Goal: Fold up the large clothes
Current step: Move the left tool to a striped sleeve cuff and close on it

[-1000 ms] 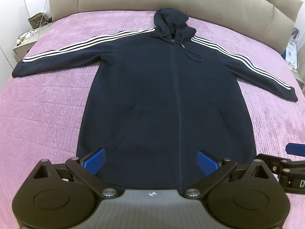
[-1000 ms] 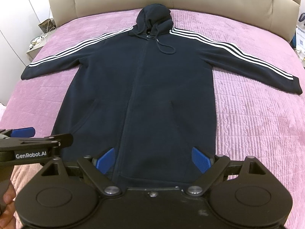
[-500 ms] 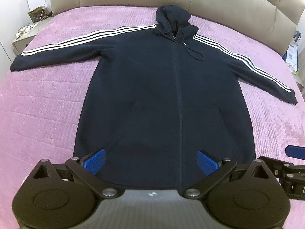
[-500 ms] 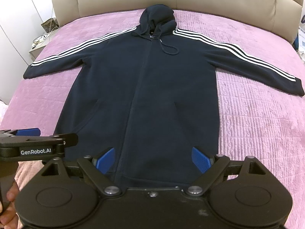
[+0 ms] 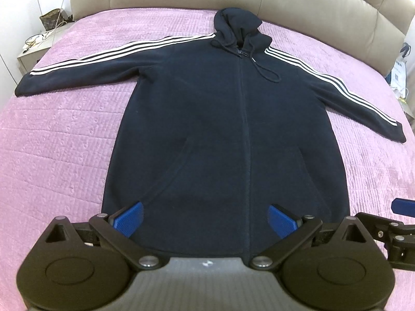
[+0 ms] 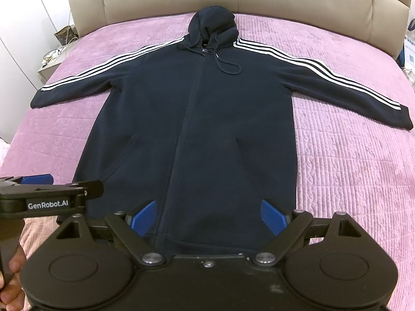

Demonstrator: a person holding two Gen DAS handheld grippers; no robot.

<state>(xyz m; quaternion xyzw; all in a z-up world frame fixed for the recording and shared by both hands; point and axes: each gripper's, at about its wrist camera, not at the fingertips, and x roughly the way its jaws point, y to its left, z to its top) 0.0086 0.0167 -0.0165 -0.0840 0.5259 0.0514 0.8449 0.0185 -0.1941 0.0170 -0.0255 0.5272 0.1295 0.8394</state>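
A long dark navy zip hoodie (image 5: 228,129) lies flat, front up, on a purple bedspread (image 5: 57,142), hood toward the headboard, both sleeves spread out with white stripes. It also shows in the right wrist view (image 6: 197,119). My left gripper (image 5: 205,221) is open and empty, hovering above the hem. My right gripper (image 6: 207,217) is open and empty, also above the hem, to the right of the left one. The left gripper's body shows in the right wrist view (image 6: 49,199). The right gripper's side shows in the left wrist view (image 5: 389,233).
A beige padded headboard (image 5: 298,2) runs along the far side of the bed. A nightstand with a bag and cables (image 5: 39,44) stands at the far left. Items sit beside the bed at the far right (image 5: 399,72).
Both views have shifted slightly, and the hoodie sits a little more centred. The hoodie itself has not moved. Both grippers stay open.
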